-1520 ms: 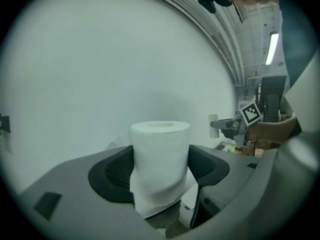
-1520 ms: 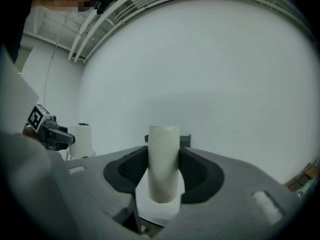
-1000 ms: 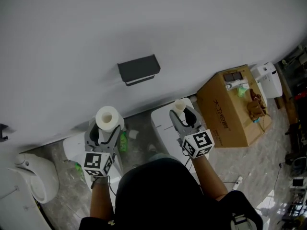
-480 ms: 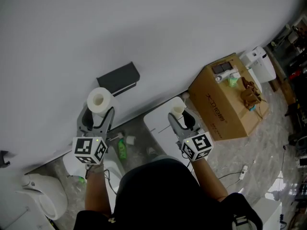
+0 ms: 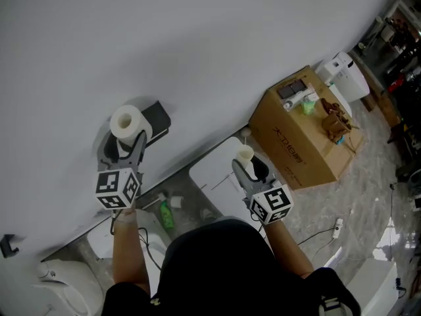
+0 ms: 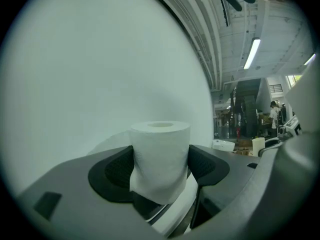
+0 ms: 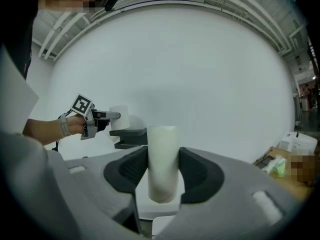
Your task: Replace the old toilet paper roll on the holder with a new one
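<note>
Left gripper (image 5: 125,140) nearer holder (image 5: 158,117), pinching new roll (image 5: 125,120), right gripper (image 5: 248,166) clamping seemingly bare core (image 5: 245,153)

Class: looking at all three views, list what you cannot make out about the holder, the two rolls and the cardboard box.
1. Holder, head view: the new toilet paper roll covers its left part; no spindle can be seen.
2. Holder, right gripper view: its right end lies behind the old roll.
3. Left gripper view: the holder does not show at all.
4. Cardboard box, head view: print too small to read.
</note>
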A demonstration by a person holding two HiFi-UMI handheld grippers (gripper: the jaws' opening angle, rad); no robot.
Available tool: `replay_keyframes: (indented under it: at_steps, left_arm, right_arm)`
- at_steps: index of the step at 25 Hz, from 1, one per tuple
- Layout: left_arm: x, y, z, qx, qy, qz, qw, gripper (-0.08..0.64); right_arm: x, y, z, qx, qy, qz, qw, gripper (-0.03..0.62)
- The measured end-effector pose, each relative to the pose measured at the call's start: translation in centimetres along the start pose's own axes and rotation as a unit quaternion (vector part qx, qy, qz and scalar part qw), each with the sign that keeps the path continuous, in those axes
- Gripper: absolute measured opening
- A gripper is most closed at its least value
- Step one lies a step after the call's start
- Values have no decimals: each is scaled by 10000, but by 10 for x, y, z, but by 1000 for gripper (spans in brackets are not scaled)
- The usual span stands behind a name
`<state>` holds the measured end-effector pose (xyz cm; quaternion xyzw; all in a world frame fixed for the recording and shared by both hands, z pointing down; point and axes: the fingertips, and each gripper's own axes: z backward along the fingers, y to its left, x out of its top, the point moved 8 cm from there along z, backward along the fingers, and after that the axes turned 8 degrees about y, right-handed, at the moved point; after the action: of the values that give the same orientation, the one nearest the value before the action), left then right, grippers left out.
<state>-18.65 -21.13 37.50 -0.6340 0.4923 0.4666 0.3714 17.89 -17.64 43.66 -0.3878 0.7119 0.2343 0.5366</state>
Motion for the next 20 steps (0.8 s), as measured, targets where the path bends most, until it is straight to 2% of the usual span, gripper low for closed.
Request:
replay_keyframes:
  at_steps: [8, 20]
  left_arm:
    - [1, 7, -34, 80, 161, -7, 9998, 344]
    - [-7, 9, -36, 240, 115, -76, 9996, 344]
  right_arm:
    - [-1, -13, -1, -36, 55, -46, 10000, 189]
    - [-5, -8, -1, 139, 85, -16, 9999, 189]
